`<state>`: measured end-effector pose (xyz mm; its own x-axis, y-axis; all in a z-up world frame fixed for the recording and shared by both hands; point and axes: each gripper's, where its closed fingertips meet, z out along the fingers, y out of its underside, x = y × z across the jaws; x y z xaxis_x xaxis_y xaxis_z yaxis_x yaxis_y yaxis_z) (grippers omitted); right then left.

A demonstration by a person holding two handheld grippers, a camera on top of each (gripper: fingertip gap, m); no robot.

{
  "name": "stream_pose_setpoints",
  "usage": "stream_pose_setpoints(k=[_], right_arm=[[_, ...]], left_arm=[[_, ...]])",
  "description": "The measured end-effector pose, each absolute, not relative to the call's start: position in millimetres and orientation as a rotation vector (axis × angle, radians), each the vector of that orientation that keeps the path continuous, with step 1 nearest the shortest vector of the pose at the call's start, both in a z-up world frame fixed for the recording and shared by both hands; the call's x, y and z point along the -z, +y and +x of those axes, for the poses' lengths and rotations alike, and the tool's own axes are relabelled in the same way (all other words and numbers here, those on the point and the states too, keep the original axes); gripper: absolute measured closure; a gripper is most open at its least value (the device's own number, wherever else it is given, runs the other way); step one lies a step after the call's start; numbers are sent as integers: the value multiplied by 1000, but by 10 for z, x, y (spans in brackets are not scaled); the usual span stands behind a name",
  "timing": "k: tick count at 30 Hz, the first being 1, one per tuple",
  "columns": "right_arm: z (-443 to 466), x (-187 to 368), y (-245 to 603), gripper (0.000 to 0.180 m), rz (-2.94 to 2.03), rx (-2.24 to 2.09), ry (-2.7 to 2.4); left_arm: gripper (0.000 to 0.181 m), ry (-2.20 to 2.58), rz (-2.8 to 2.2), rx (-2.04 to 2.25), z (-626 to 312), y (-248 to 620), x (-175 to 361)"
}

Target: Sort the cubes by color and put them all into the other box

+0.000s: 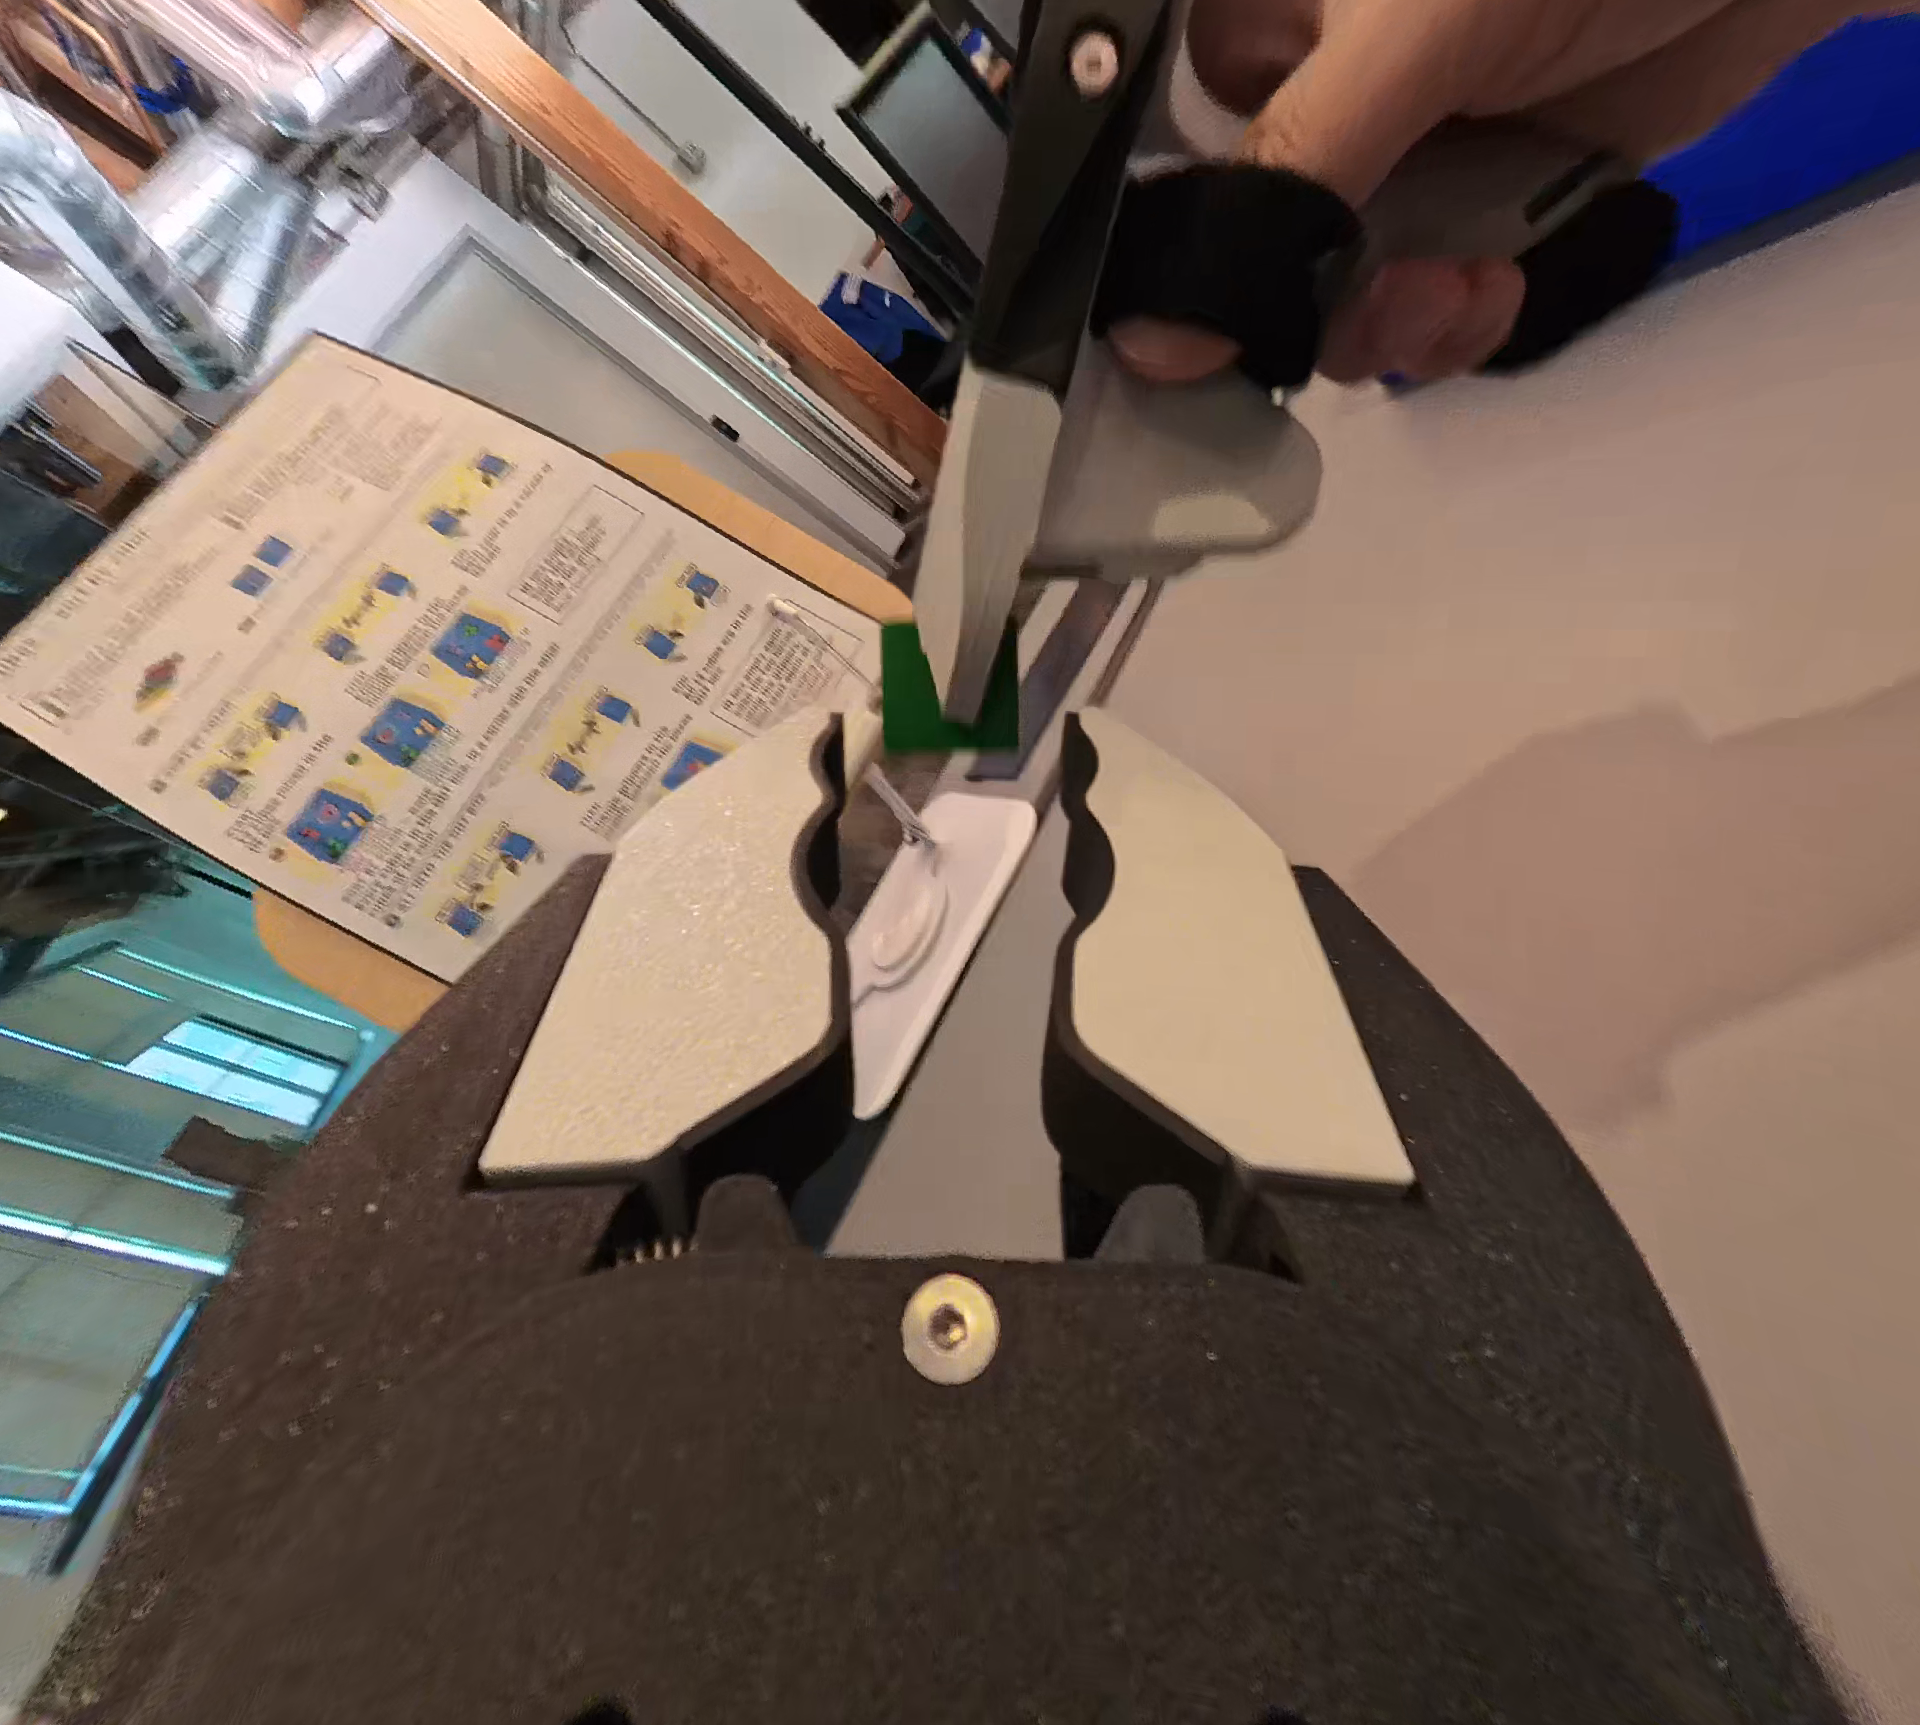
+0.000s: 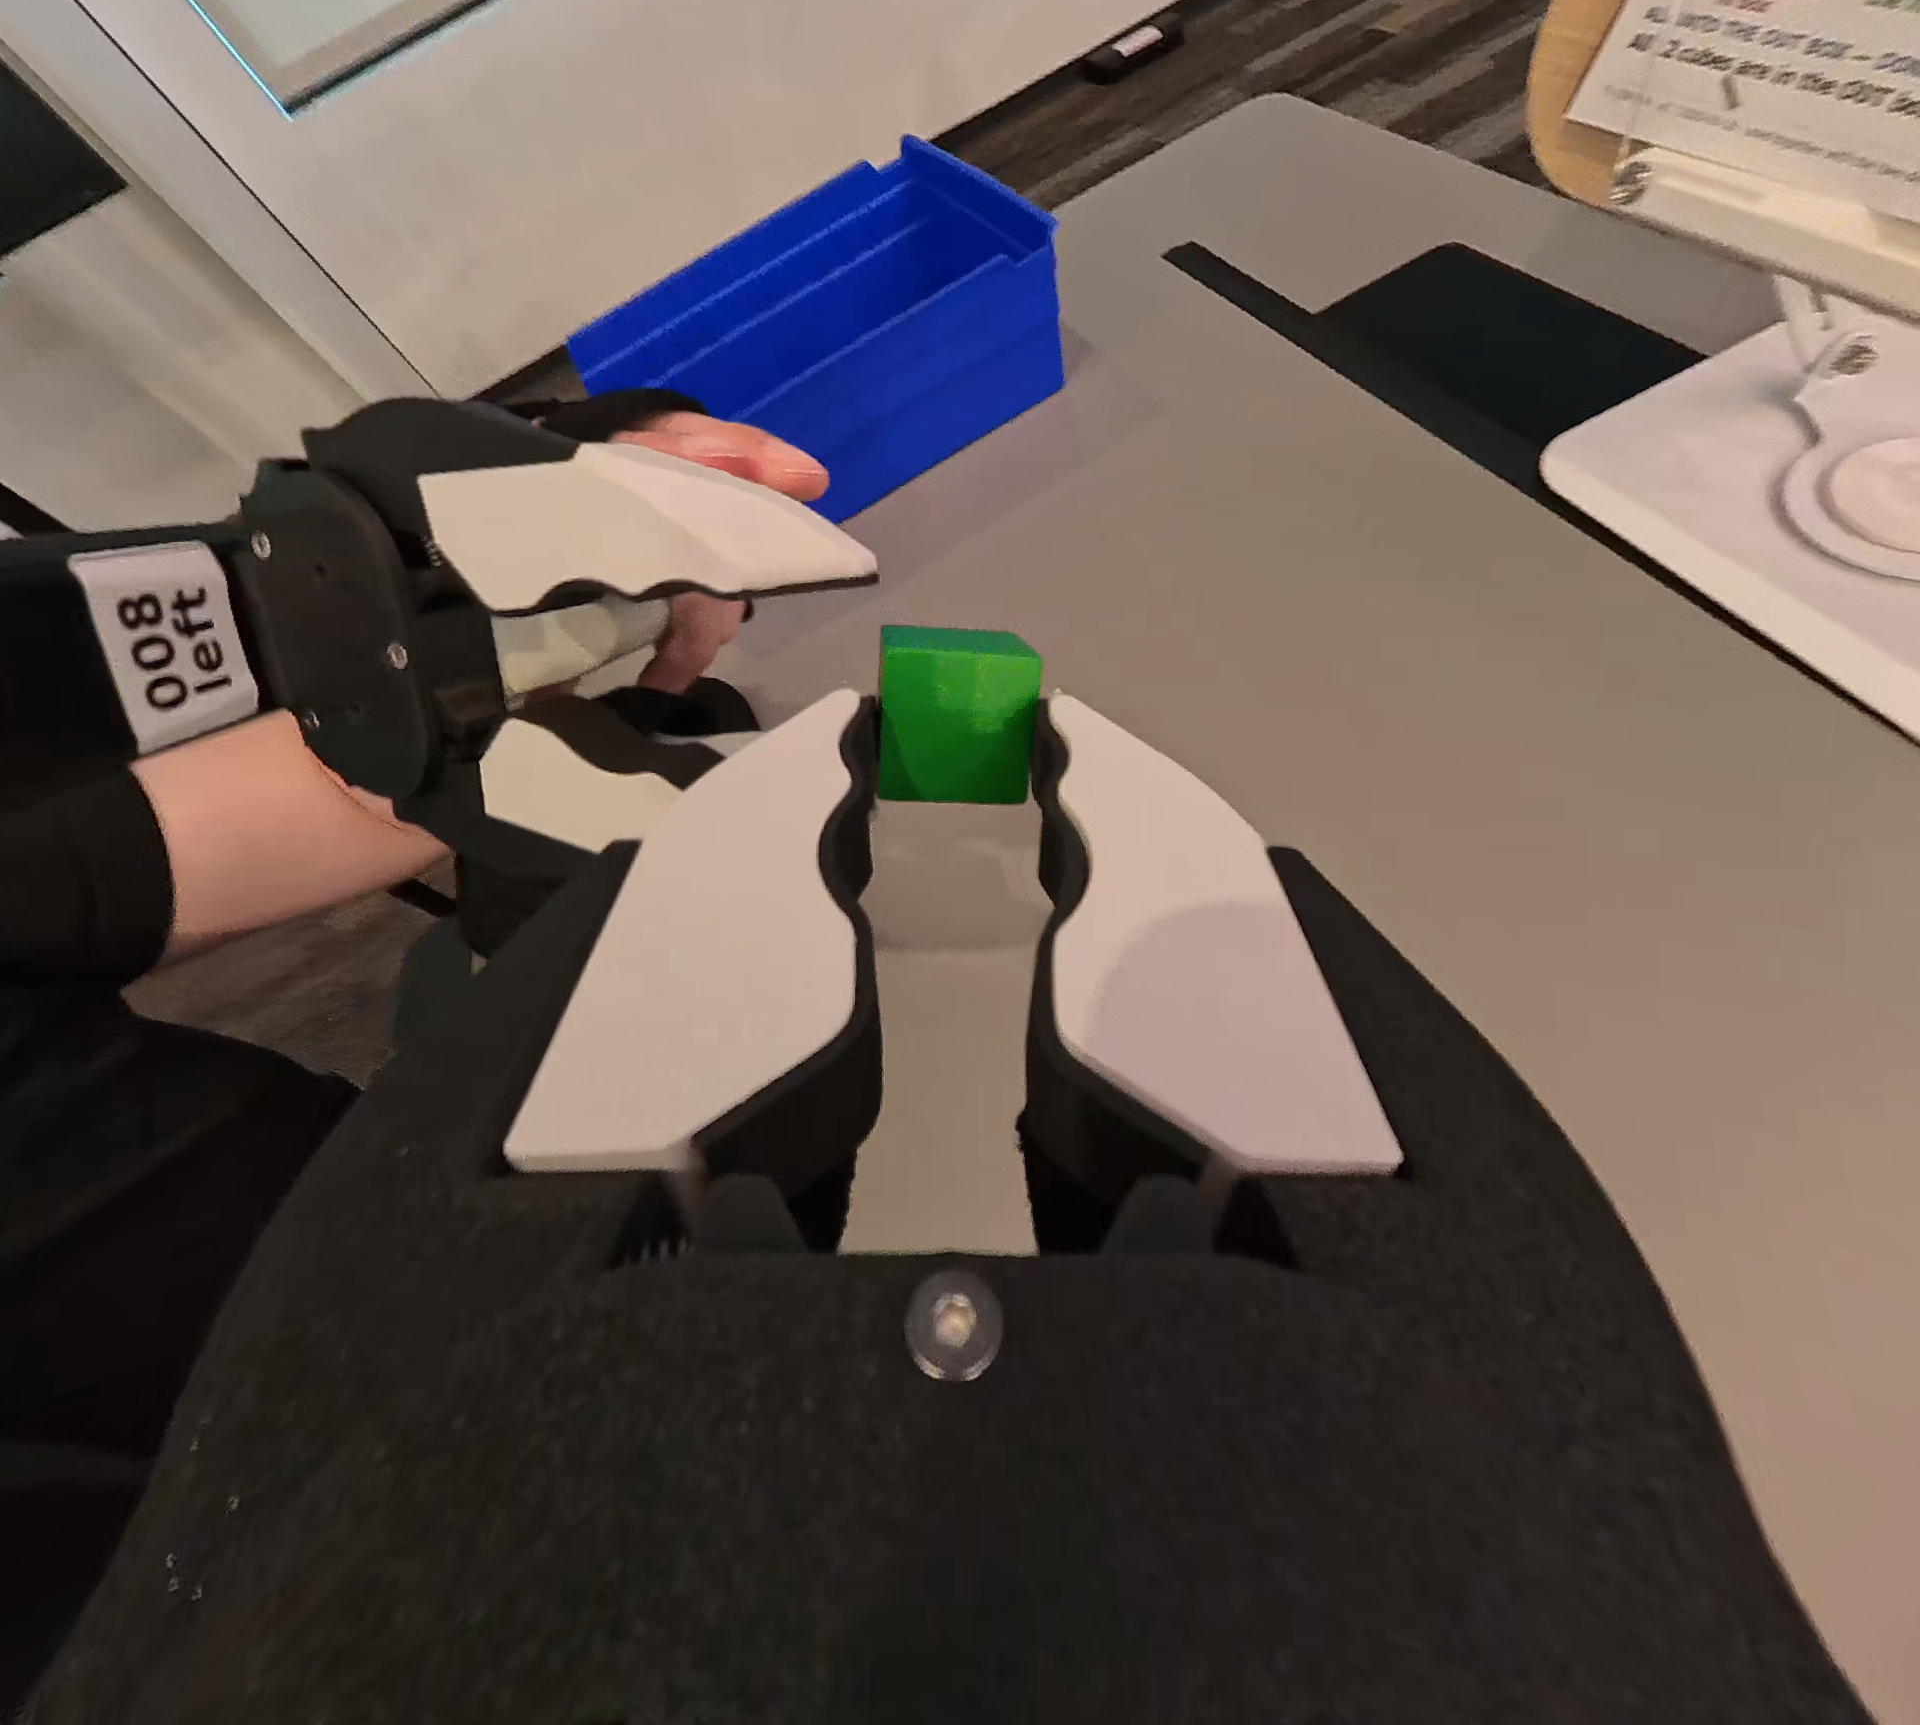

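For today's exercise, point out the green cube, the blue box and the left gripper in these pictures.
green cube (image 2: 956, 719): right wrist view, front face.
blue box (image 2: 914, 356): right wrist view, near side wall.
left gripper (image 2: 769, 626): right wrist view, midway between its fingertips.

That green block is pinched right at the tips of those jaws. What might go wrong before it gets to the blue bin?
1. The right gripper holds the green cube only at the very tips of its jaws, so it may slip or twist out on the way.
2. The left gripper sits open, close beside the cube and roughly between it and the blue bin, so the two could bump.
3. The bin stands near the table edge; a knock might shove it off.
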<state>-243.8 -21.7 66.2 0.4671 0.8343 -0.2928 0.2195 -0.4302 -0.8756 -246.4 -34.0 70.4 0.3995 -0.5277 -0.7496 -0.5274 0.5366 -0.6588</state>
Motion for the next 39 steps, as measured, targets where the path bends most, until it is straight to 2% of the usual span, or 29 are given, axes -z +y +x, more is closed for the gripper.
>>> stream_pose_setpoints(k=[4, 8, 11, 14, 17, 21, 28, 35, 39], right_arm=[[-1716, -935, -223, 152, -1907, -700, -859], [-292, -1133, -450, 152, -1949, -438, -631], [974, -768, -761, 152, -2107, -267, -270], [1815, -16, -1148, 152, -2390, -225, 57], [1907, 575, -1289, 152, -2574, -386, 44], [1791, 918, -1209, 152, -2702, -473, -90], [1650, 1215, -1281, 152, -2975, -416, -289], [1591, 1293, -1308, 152, -3072, -440, -157], [1633, 1188, -1269, 134, -3003, -476, -23]], left_arm=[[137, 1246, -1170, 5, -2613, -334, -548], [142, 1241, -1233, 12, -2770, -371, -404], [145, 1283, -1250, -10, -2799, -432, -249], [146, 1334, -1258, 23, -2739, -525, -109], [147, 1348, -1277, 71, -2690, -573, -48], [149, 1338, -1307, 110, -2696, -565, -9], [152, 1300, -1321, 136, -2727, -521, -18], [153, 1266, -1336, 158, -2787, -471, -24], [153, 1242, -1346, 160, -2858, -443, -45]])
